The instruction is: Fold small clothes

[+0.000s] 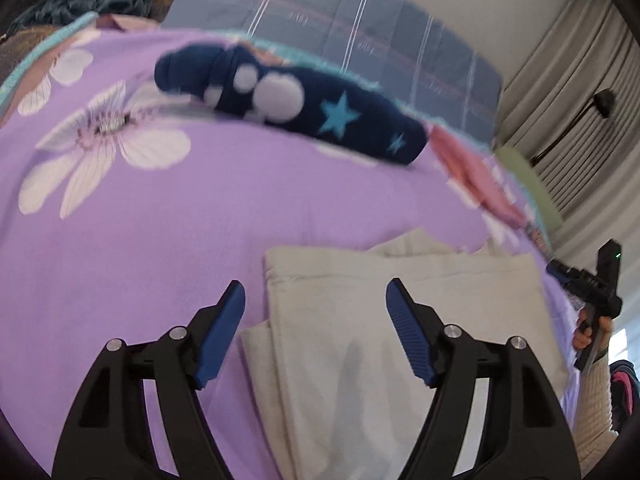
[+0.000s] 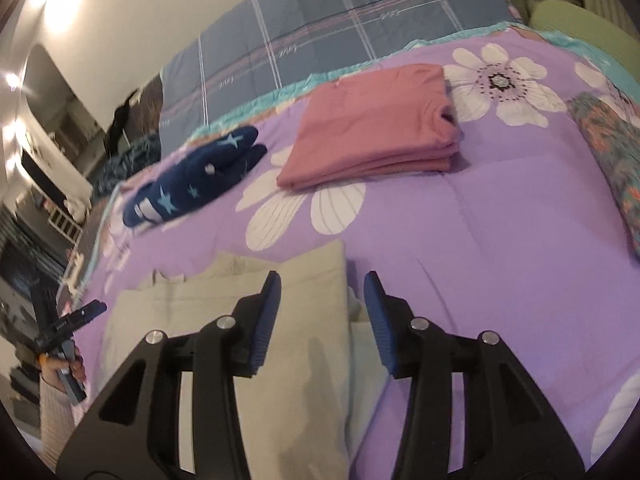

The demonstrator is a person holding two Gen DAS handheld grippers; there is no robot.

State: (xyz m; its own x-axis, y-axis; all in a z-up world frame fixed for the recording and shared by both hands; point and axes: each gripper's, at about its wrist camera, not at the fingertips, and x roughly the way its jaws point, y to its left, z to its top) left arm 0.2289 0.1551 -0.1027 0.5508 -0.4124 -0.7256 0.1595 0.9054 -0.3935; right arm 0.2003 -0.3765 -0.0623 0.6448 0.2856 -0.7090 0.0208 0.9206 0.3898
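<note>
One beige garment (image 1: 360, 344), seemingly folded flat.

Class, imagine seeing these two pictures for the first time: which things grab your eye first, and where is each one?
The purple flowered bedspread fills both views. On it, a folded pink garment lies toward the far edge, with a navy star-patterned piece to its left. Nearest the cameras lies a folded beige garment, with the open left claw and open right claw over it.

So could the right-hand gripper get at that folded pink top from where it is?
Probably yes: the right gripper is open and empty, and only bare purple bedspread lies between it and the folded pink top.
</note>
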